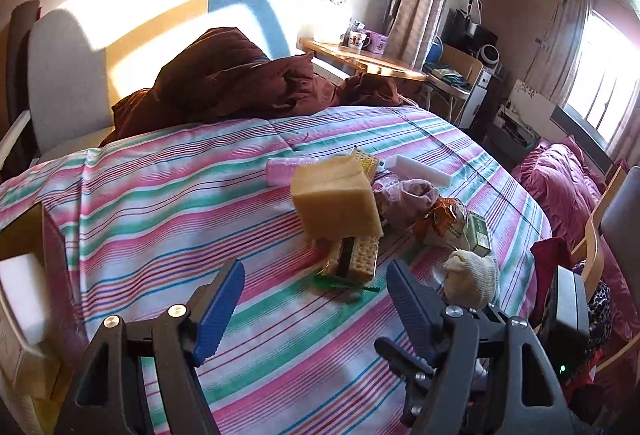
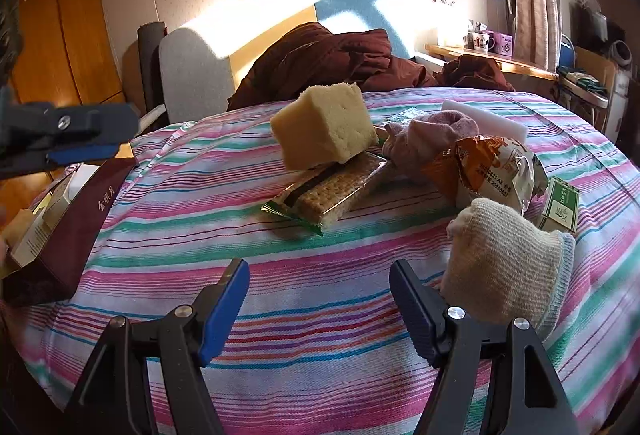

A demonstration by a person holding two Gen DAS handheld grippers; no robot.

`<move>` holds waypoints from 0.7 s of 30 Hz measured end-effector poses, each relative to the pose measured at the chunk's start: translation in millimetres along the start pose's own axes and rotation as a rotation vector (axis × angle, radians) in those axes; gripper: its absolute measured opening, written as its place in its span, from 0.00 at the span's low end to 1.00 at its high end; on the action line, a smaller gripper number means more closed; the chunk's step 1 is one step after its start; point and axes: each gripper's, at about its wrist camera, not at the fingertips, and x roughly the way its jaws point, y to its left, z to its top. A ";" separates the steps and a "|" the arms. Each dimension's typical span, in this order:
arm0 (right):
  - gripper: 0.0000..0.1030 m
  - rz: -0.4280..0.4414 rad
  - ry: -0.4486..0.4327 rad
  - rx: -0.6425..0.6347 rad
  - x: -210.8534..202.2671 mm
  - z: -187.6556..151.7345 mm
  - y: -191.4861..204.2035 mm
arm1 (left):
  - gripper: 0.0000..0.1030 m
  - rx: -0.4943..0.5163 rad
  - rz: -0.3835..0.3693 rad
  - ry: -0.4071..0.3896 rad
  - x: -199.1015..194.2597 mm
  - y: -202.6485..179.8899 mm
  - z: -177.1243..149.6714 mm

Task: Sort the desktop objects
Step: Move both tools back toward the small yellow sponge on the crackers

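My left gripper (image 1: 316,287) sits at 6 o'clock in the left wrist view, jaws spread wide, nothing between them, just striped bedspread (image 1: 160,203) below. Dead ahead at 12 o'clock from the jaws: a yellow sponge block (image 1: 334,203), tilted, resting on a cracker packet (image 1: 352,261). At 11 o'clock of the sponge a pink ribbed item (image 1: 282,171), too blurred to name. At 1 o'clock a white foam bar (image 1: 424,169). At 3 o'clock of the sponge a pink sock (image 1: 412,195), then an orange snack bag (image 1: 444,223), then a small green box (image 1: 480,237). A cream sock (image 1: 472,275) is just beside my right finger at 3 o'clock. Far at 9 o'clock, a white block (image 1: 20,295) at the bed edge.

Right wrist view: my right gripper (image 2: 320,299) at 6 o'clock, jaws released, empty, bedspread under them. The cream sock (image 2: 504,259) touches the outside of its right finger, 2 o'clock. Sponge (image 2: 324,127) at 12 o'clock, leaning on the cracker packet (image 2: 324,195). Pink sock (image 2: 424,139), snack bag (image 2: 492,171), green box (image 2: 560,207) run off toward 2–3 o'clock; foam bar (image 2: 500,123) behind them. At 9 o'clock a maroon carton (image 2: 80,219), open, with boxes inside. My left gripper (image 2: 92,139) pokes in above it at 10 o'clock, jaws apart, holding nothing.
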 end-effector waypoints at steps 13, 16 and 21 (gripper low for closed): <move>0.74 0.062 -0.013 0.042 7.5 -5.7 -7.8 | 0.82 0.042 -0.026 0.014 72.3 -16.6 44.3; 0.75 0.075 -0.019 0.043 8.4 -6.4 -8.2 | 0.82 0.032 -0.033 0.022 84.3 -11.1 44.4; 0.77 0.111 -0.027 0.052 9.2 -6.9 -10.5 | 0.82 0.012 -0.039 0.053 106.6 -5.7 45.1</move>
